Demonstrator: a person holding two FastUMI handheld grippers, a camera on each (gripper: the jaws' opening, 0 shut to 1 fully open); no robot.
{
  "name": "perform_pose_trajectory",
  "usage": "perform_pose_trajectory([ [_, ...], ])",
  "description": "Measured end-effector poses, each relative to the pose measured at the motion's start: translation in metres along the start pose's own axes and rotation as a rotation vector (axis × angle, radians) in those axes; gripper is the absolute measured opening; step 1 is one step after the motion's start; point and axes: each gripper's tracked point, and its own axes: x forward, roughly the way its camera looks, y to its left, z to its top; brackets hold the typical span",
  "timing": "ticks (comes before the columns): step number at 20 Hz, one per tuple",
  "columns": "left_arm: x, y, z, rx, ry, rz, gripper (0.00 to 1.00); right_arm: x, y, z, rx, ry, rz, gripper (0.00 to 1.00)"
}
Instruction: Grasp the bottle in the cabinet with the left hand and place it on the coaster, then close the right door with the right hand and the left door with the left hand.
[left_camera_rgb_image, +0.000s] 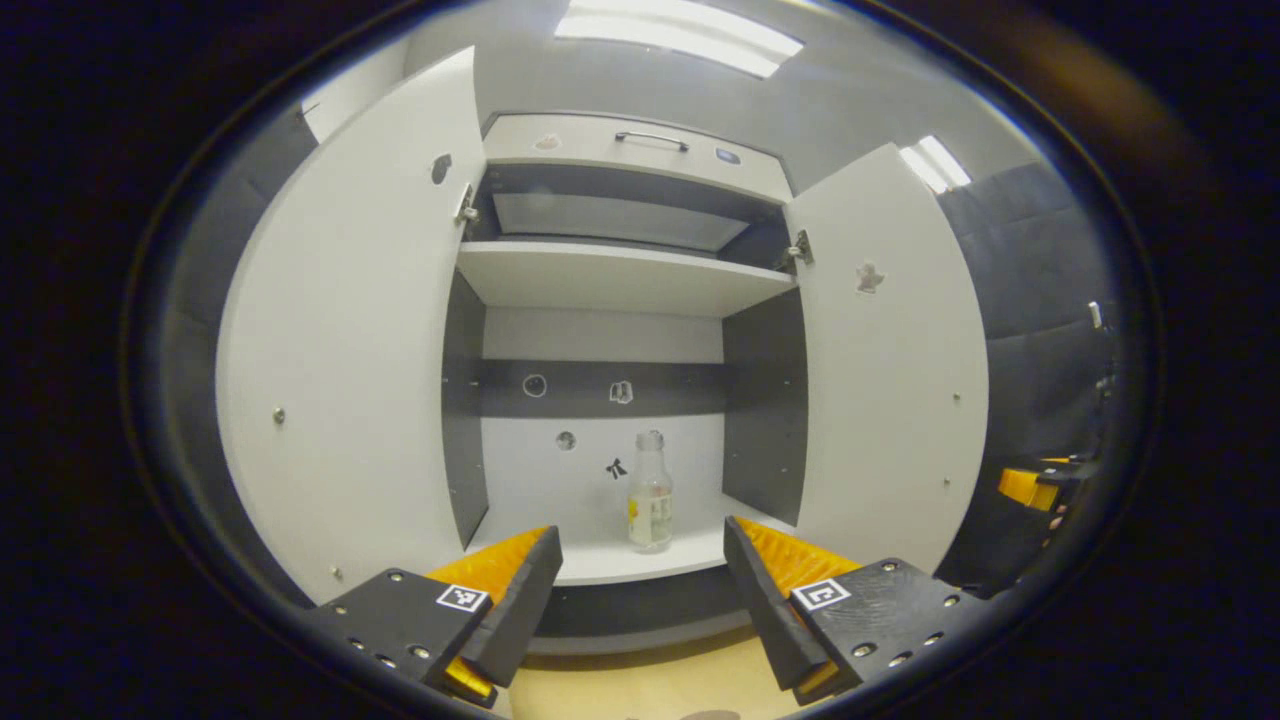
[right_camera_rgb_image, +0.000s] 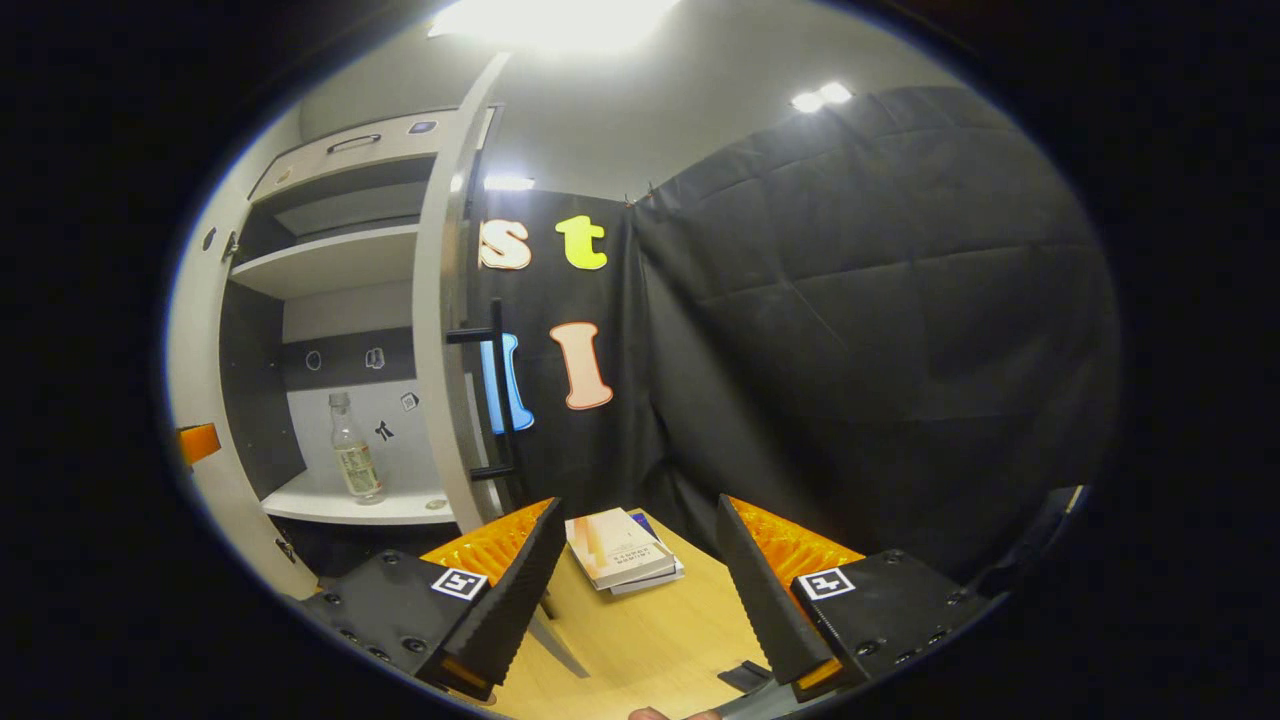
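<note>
Frontally, the left gripper view faces the cabinet (left_camera_rgb_image: 620, 280) with both doors swung wide: the left door (left_camera_rgb_image: 350, 340) and the right door (left_camera_rgb_image: 885, 350) flank the open interior. On the cabinet's lower shelf (left_camera_rgb_image: 610, 560) the bottle (left_camera_rgb_image: 650, 492) stands upright, clear glass with a pale label, right of centre and near the shelf's front edge. The left gripper (left_camera_rgb_image: 640, 545) has its 2 fingers spread apart, holding nothing; the bottle appears between and beyond them, not touched by either finger. At the right rim of this view, past the right door, part of the other gripper shows.

Obliquely, the right gripper view sees the same cabinet (right_camera_rgb_image: 330, 260) from beside the right door (right_camera_rgb_image: 445, 330), whose edge faces the camera, with the bottle (right_camera_rgb_image: 355, 450) far left on the lower shelf. The right gripper (right_camera_rgb_image: 635, 540), fingers spread and empty, hangs over the bench (right_camera_rgb_image: 650, 630), well apart from the bottle. Some books (right_camera_rgb_image: 620, 550) lie on the bench between its fingers.
</note>
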Motion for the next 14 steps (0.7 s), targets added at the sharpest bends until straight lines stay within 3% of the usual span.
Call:
perform_pose_trajectory([
  [8,0.096,-0.002,0.012,-0.024,0.007,-0.048,0.94,0.019,-0.02,0.007,-0.032,-0.018,-0.055,0.96],
  [14,0.161,-0.01,0.004,0.03,0.021,-0.068,0.94,0.04,-0.058,0.01,-0.013,-0.036,-0.14,0.97],
])
